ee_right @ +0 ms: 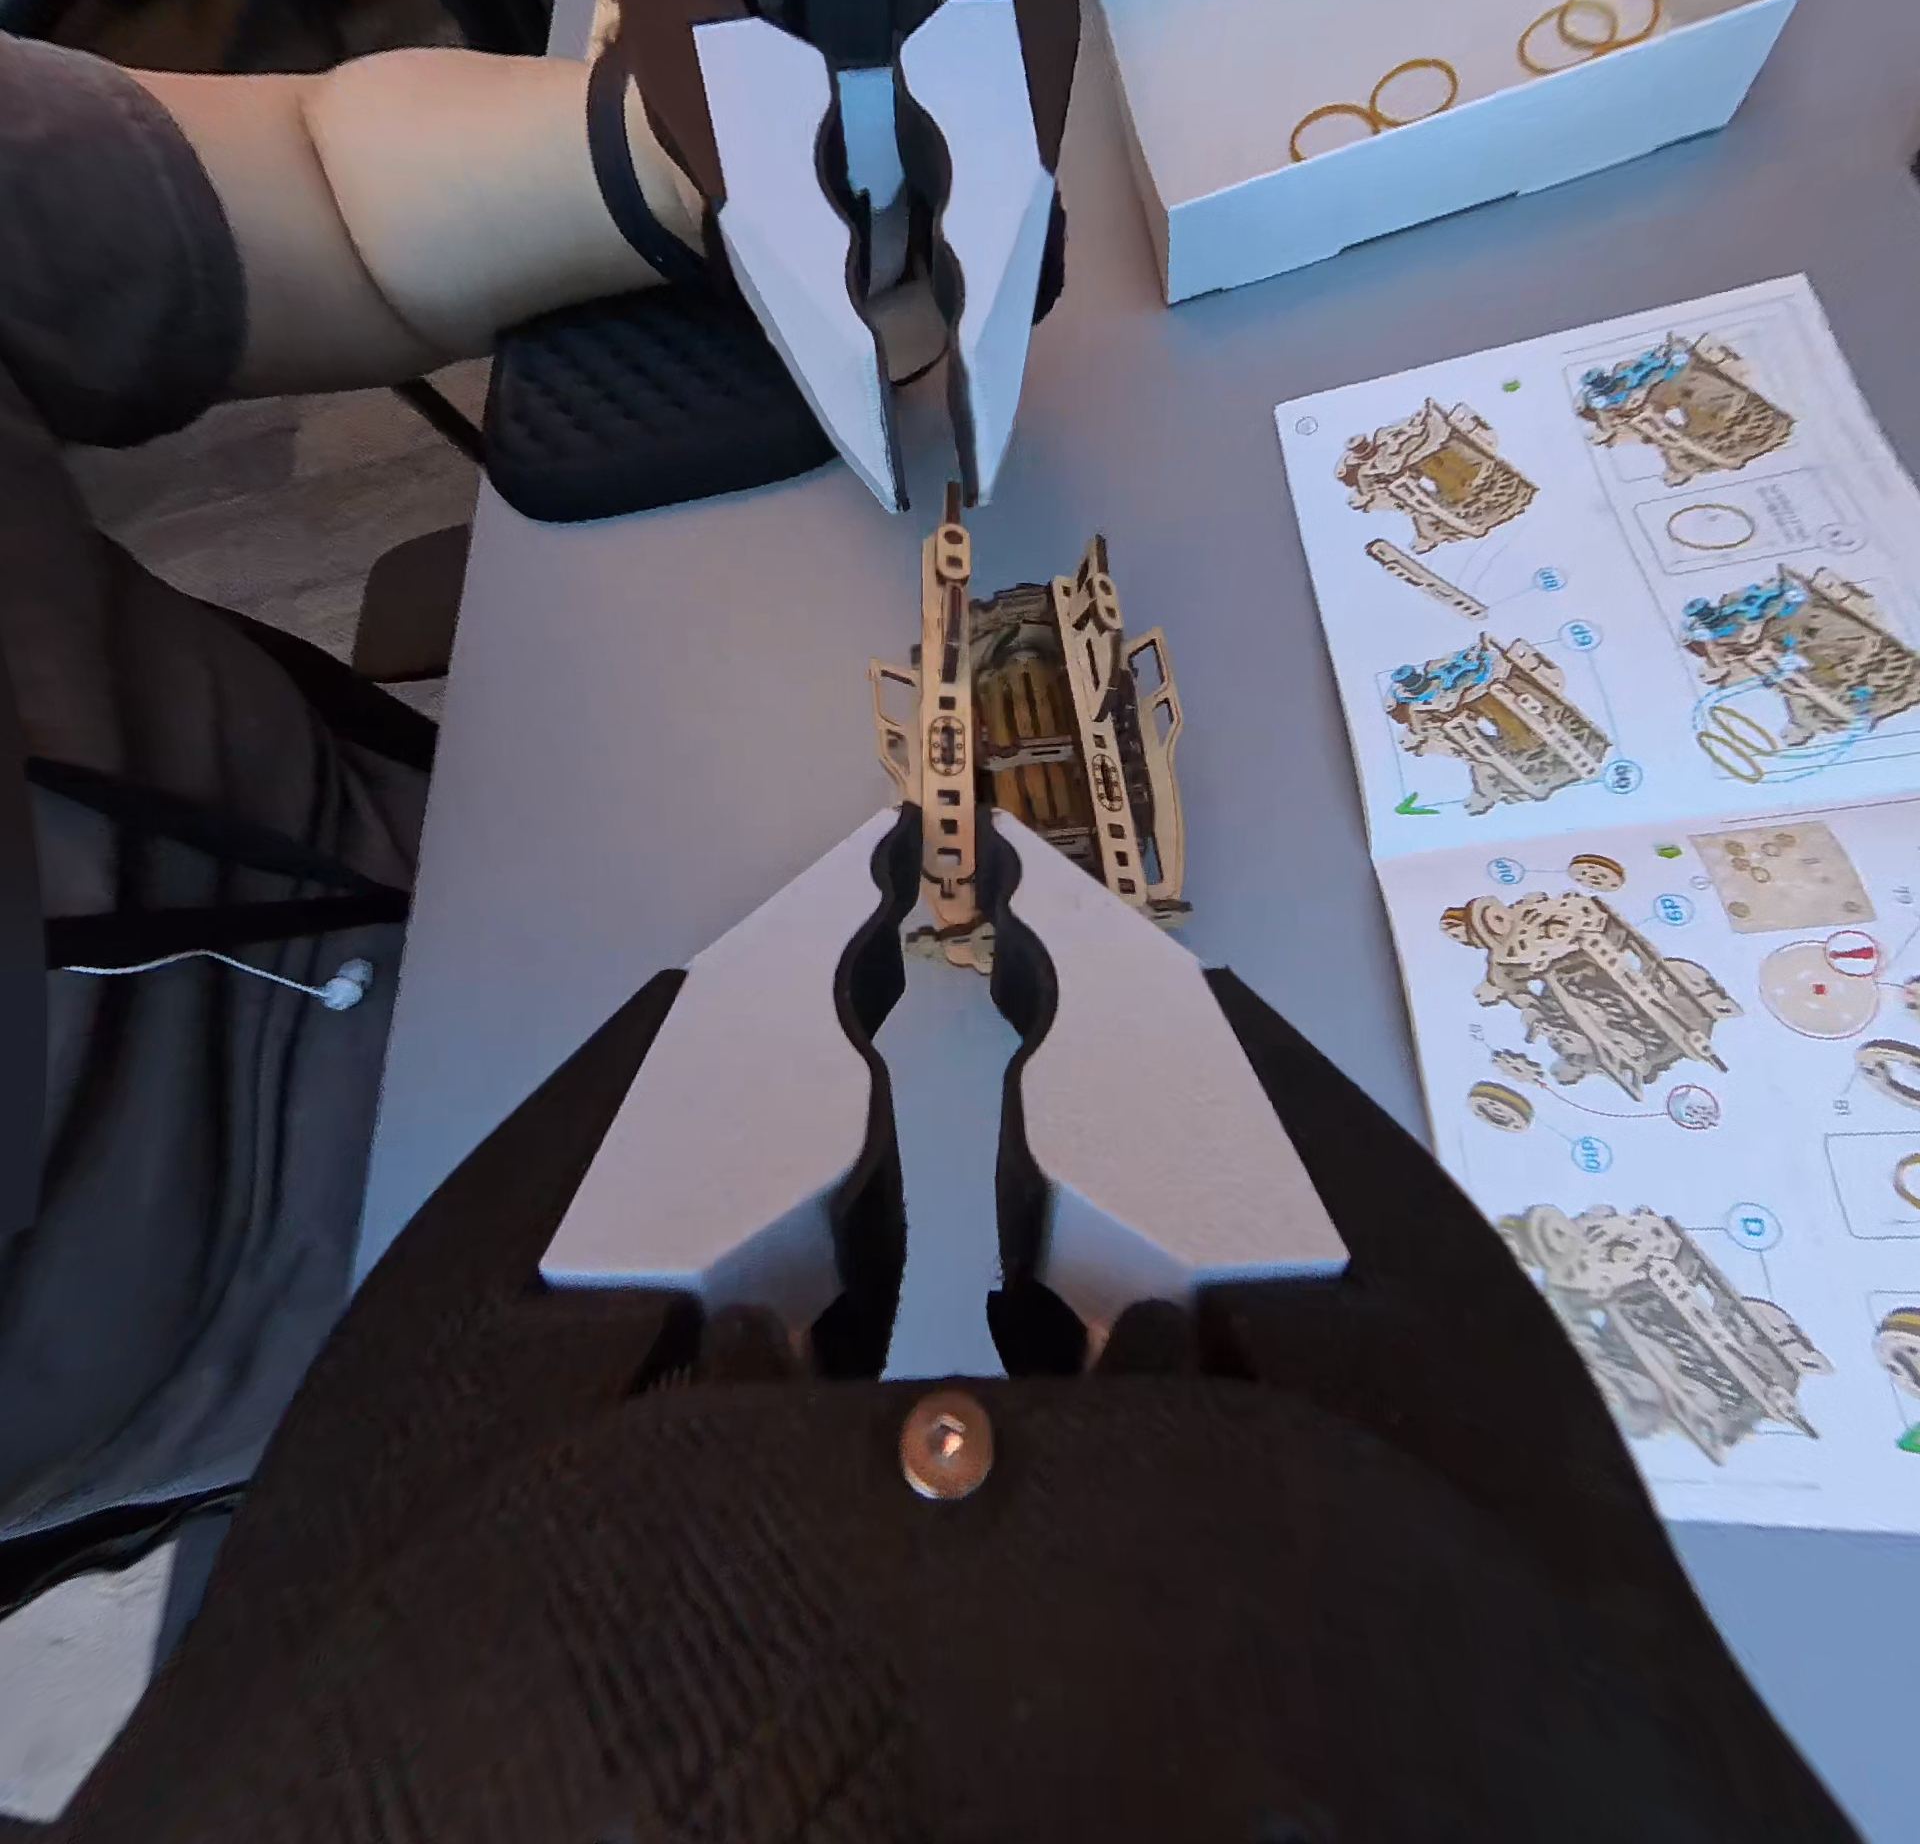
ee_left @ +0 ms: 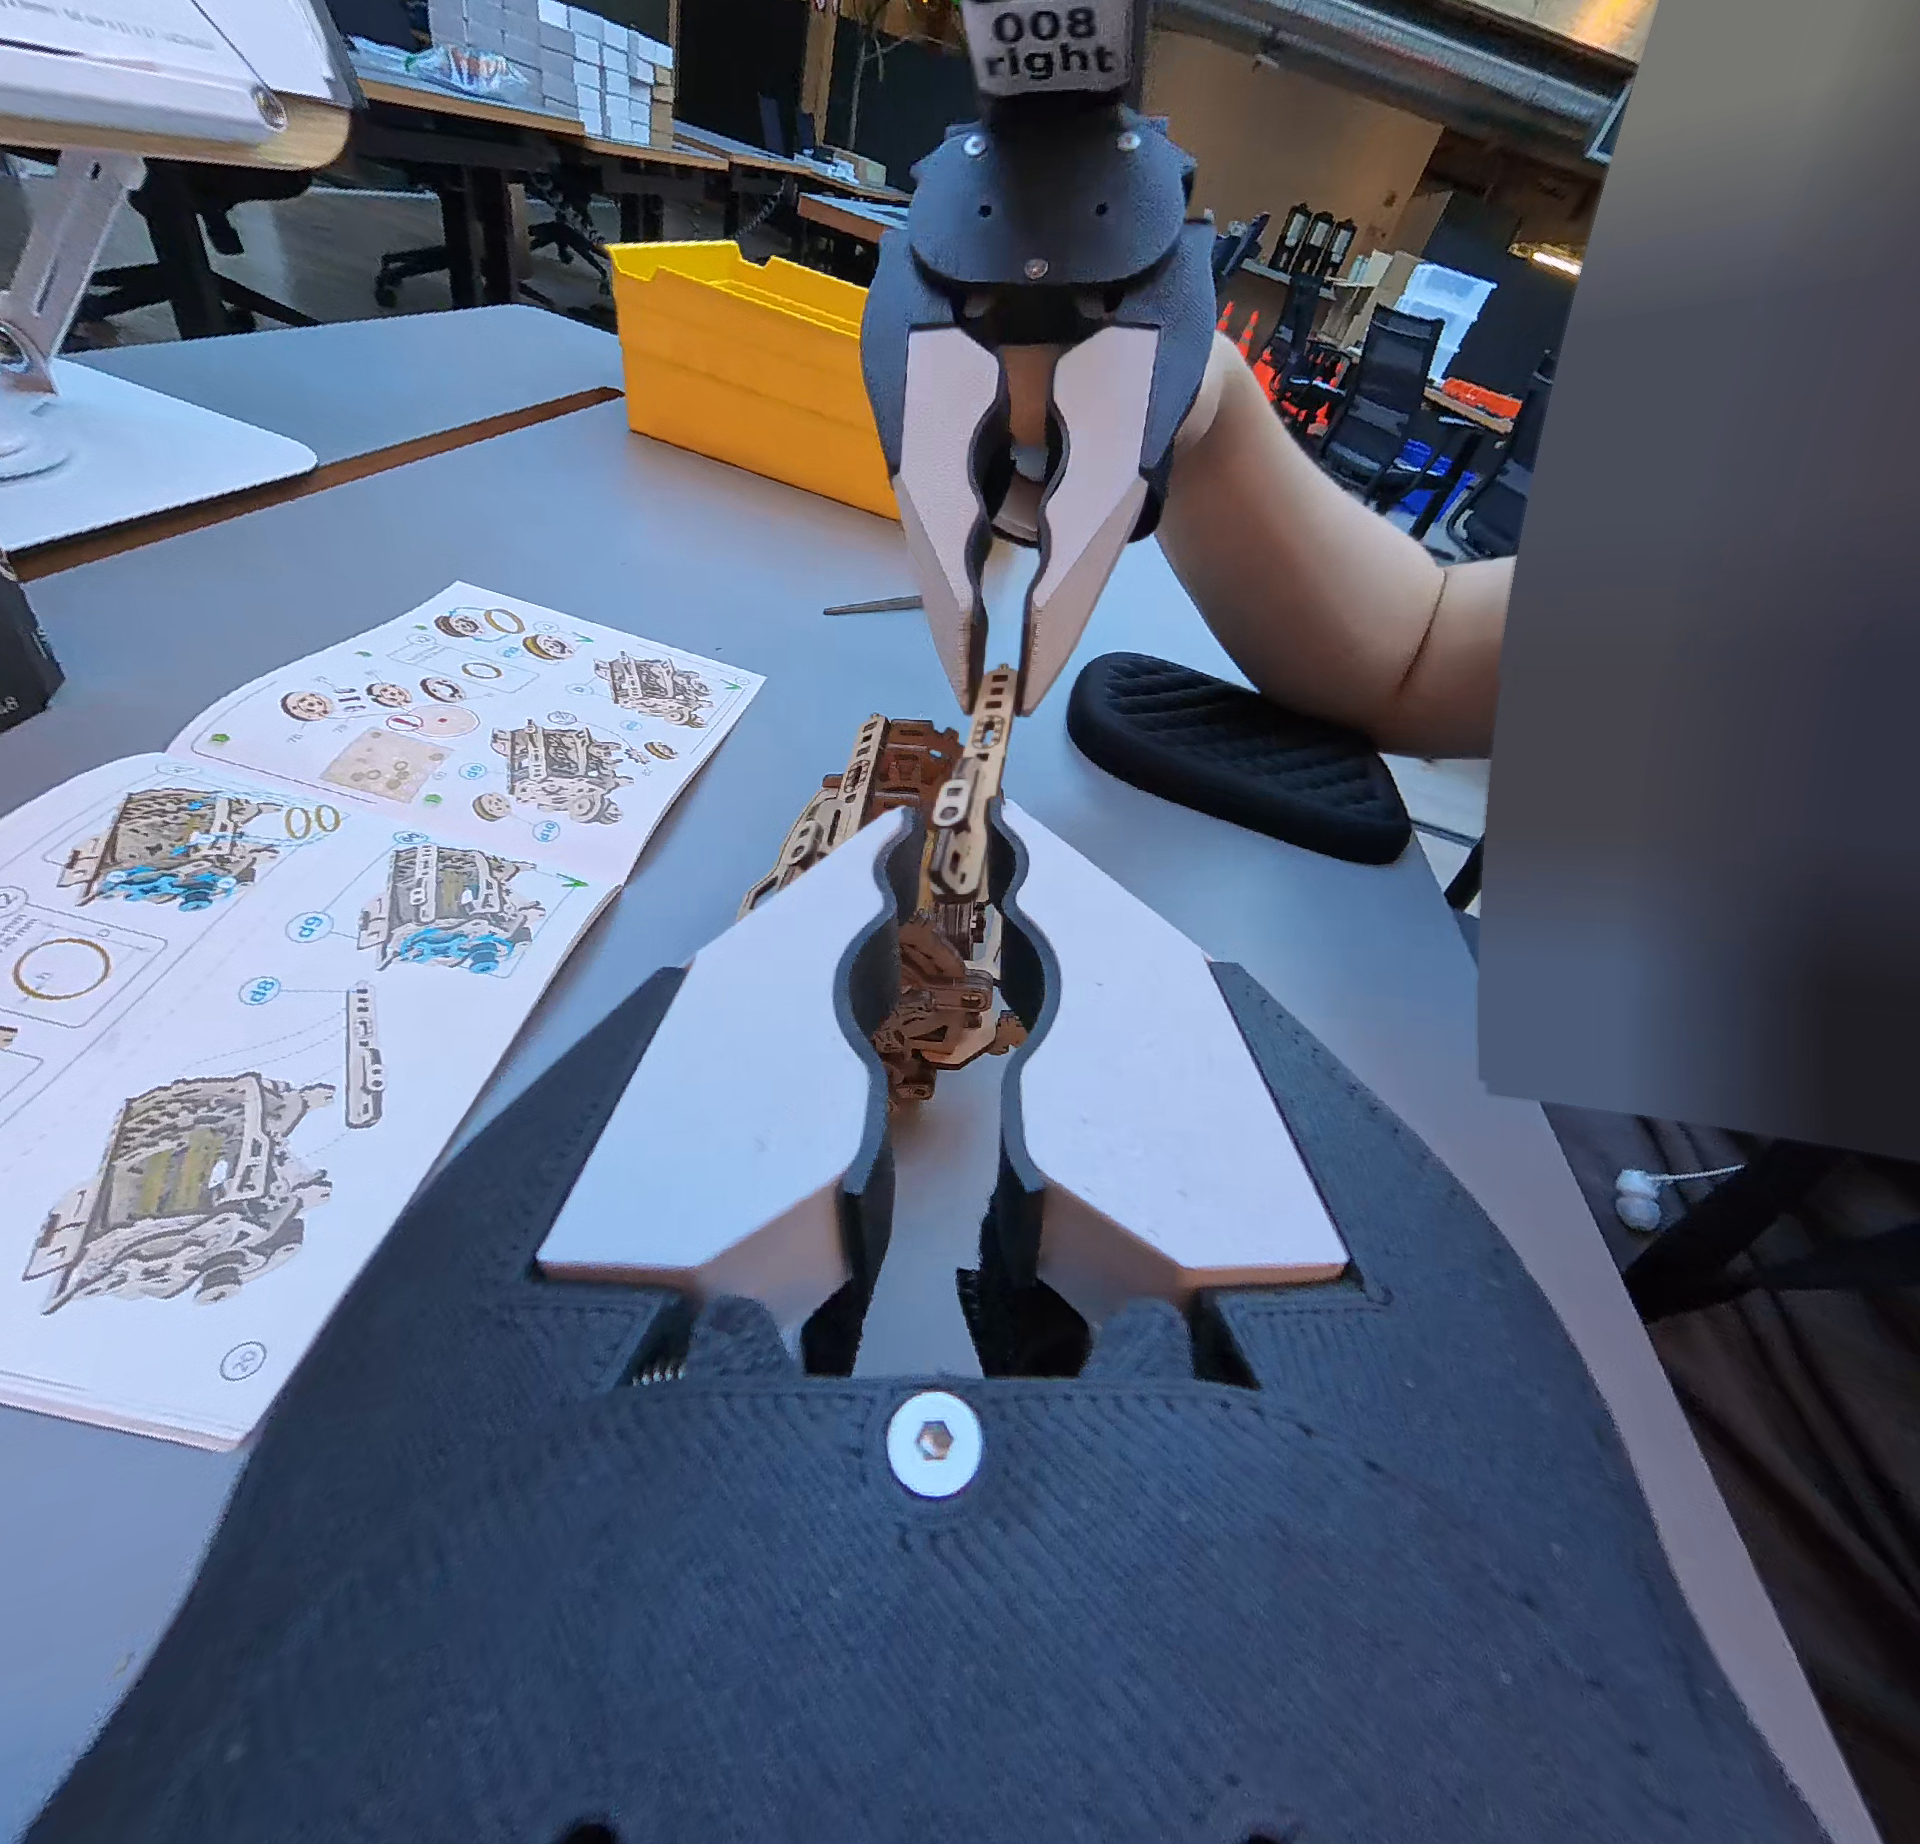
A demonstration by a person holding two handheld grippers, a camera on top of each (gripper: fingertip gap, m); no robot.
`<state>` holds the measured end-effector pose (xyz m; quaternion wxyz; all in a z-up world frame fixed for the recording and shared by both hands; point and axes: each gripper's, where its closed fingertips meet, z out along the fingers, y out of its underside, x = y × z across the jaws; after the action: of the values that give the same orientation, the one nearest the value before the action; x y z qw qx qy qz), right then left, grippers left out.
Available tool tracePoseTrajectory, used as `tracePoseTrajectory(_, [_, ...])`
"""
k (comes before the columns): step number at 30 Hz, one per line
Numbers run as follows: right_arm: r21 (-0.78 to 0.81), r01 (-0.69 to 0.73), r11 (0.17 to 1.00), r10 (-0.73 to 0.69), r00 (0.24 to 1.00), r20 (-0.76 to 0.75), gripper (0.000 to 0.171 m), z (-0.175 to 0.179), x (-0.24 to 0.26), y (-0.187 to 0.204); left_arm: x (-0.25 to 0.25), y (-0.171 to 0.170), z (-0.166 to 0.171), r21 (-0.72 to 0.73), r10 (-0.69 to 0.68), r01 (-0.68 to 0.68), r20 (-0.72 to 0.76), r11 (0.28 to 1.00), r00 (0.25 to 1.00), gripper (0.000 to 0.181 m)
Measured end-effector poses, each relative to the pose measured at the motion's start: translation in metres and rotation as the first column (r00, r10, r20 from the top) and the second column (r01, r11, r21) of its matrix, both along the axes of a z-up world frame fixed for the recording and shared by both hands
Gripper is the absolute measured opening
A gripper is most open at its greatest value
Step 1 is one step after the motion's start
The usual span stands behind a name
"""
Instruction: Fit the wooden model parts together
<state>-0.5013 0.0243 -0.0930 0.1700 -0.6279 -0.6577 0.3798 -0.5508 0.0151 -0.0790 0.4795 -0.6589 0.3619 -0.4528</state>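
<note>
i'm working at a grey table (ee_left: 644, 506) in a big open workshop, with rows of other benches, dark office chairs and stacked white boxes behind it. a yellow bin (ee_left: 748, 371) stands toward the table's far edge in my left wrist view, and a white cardboard box (ee_right: 1455, 163) holding gold rubber bands sits at the far right corner in my right wrist view. the open instruction booklet (ee_left: 343, 921) lies flat along one side of the table, printed with build diagrams. a black mesh pad (ee_left: 1236, 755) rests near the table's edge under my forearm.

the wooden model (ee_right: 1081, 724), a half-built laser-cut frame, stands on the table near its middle, between my two tools. a long slotted wooden strip (ee_right: 948, 745) runs along the model's side, tilted up off the table.

my right hand-held gripper (ee_right: 948, 838) is narrowed onto the strip's near end, fingers pressed to either side of it. my left hand-held gripper (ee_left: 956, 838) comes from the opposite side, its fingers narrow around the strip's other end; in the right wrist view its tips sit just at that end, and i cannot tell whether they truly pinch it.
</note>
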Motion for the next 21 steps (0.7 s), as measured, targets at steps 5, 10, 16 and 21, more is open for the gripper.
tracePoseTrajectory(5, [-0.326, 0.0, 0.945, 0.01, 1.0, 0.03, 0.009, 0.015, -0.004, -0.01, -0.004, -0.001, 0.009, -0.058, -0.022, 0.026, 0.077, 0.998, 0.997, 0.003])
tracePoseTrajectory(10, [-0.412, 0.023, 0.911, 0.003, 0.998, 0.061, 0.009, 0.017, -0.004, -0.008, -0.005, -0.001, 0.011, -0.092, -0.026, 0.036, 0.097, 0.995, 0.995, 0.007])
tracePoseTrajectory(16, [-0.302, 0.023, 0.953, 0.002, 0.997, 0.082, 0.009, 0.006, -0.002, -0.004, 0.001, -0.007, 0.005, -0.085, -0.065, 0.071, 0.066, 0.994, 0.996, 0.01])
tracePoseTrajectory(21, [0.042, -0.03, 0.999, 0.034, 0.996, -0.086, 0.009, 0.006, -0.004, 0.01, 0.001, -0.008, 0.003, 0.099, -0.027, 0.029, -0.029, 0.995, 0.999, 0.013])
